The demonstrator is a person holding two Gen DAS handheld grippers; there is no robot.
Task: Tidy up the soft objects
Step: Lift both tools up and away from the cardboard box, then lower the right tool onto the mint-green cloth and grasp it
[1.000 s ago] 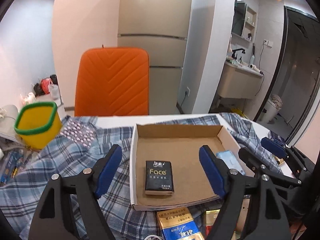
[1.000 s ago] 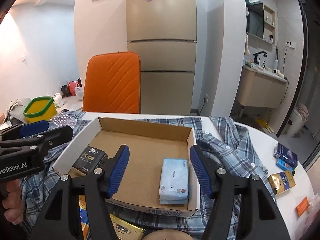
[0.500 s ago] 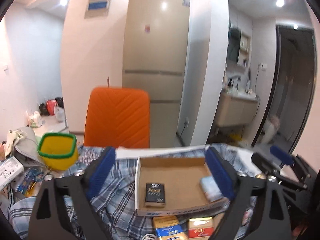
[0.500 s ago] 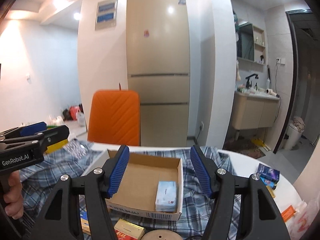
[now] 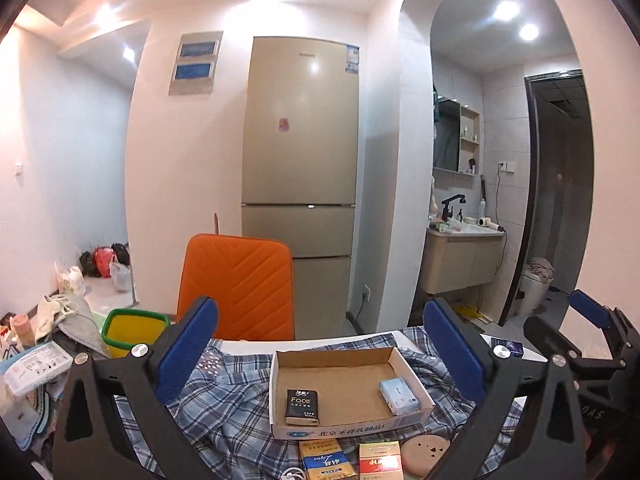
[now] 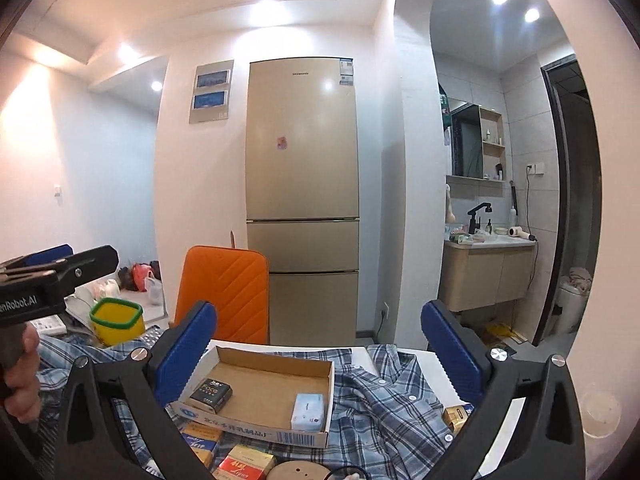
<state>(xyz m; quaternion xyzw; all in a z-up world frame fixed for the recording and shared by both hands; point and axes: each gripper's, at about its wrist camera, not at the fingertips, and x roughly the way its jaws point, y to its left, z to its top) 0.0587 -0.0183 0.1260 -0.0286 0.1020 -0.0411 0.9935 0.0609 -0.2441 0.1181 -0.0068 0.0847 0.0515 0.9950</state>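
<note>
Left wrist view: white table (image 5: 256, 347) mostly covered by a rumpled blue plaid shirt (image 5: 224, 408). Shallow cardboard tray (image 5: 344, 428) sits on the shirt; inside it a black "Face" tissue pack (image 5: 303, 407) at the near left and a light-blue tissue pack (image 5: 399, 396) against the right wall, well apart. Small boxes (image 5: 326, 460) line the near edge in front of the tray. Yellow bin with green rim (image 5: 134, 330) at far left among clutter.

Room: orange chair (image 5: 238, 286) tucked against the far table edge, beige fridge (image 5: 302, 184) behind it, bathroom vanity (image 5: 464, 256) through the arch on the right.

Left gripper (image 5: 320, 356): jaws opening, spread wide, nothing between them, above the tray. Right gripper (image 6: 320, 354): same, jaws opening, empty. A hand (image 6: 20, 380) on the left gripper's handle shows in the right wrist view.

Clearance: open air above the tray, bare white tabletop (image 6: 500, 440) at the right edge.
</note>
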